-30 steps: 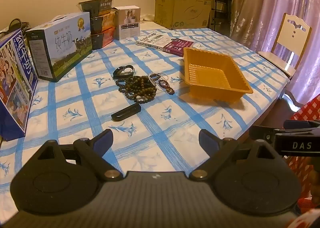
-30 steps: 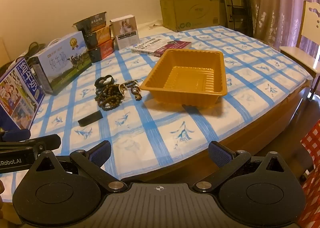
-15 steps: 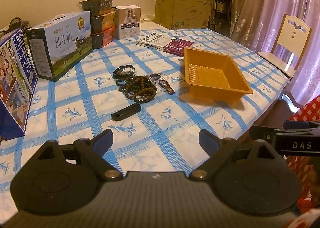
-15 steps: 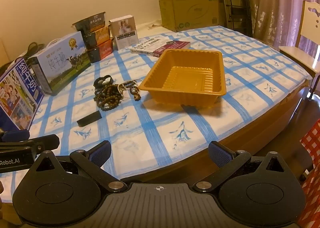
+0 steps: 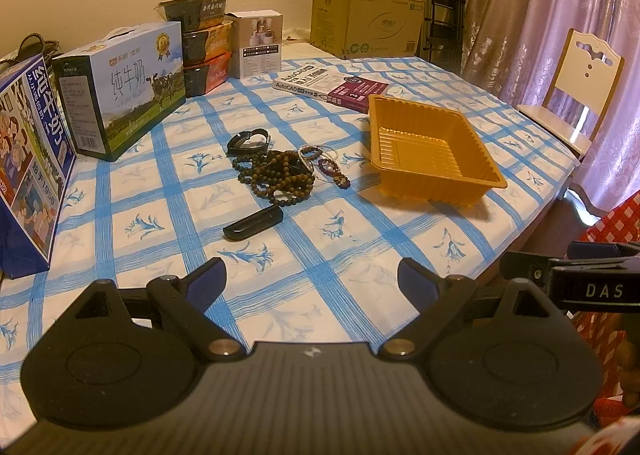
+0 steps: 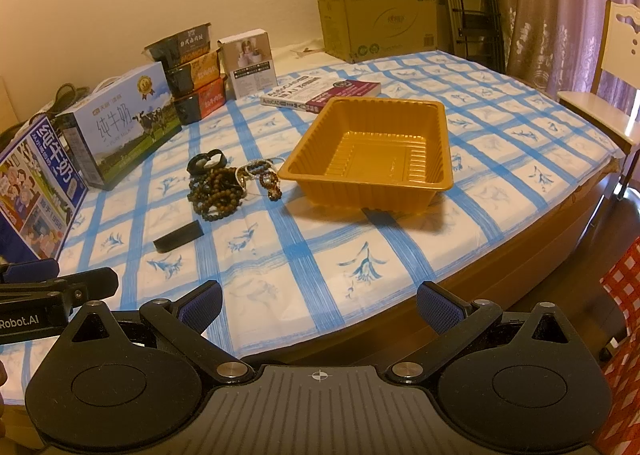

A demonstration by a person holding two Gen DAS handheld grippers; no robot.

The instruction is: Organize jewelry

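Note:
A heap of brown bead strings (image 5: 276, 177) (image 6: 218, 191) lies mid-table on the blue-checked cloth, with a black band (image 5: 248, 141) (image 6: 206, 161) behind it and small dark-red bracelets (image 5: 330, 169) (image 6: 266, 175) on its right. A flat black piece (image 5: 253, 223) (image 6: 178, 237) lies in front. To the right stands an orange plastic tray (image 5: 480, 159) (image 6: 440, 143), nothing in it. My left gripper (image 5: 310, 283) hovers open over the near table edge, well short of the heap. My right gripper (image 6: 318, 305) is open too, at the table's front edge.
Milk cartons (image 5: 120, 87) and a blue box (image 5: 28, 159) line the left side. Stacked noodle bowls (image 5: 206, 43), a small white box (image 5: 260, 43) and a book (image 5: 332, 87) sit at the back. A cardboard box (image 5: 368, 11) stands beyond; a chair (image 5: 580, 87) is at right.
Both views have crept slightly forward toward the table; the objects on it have not moved and both grippers stay open.

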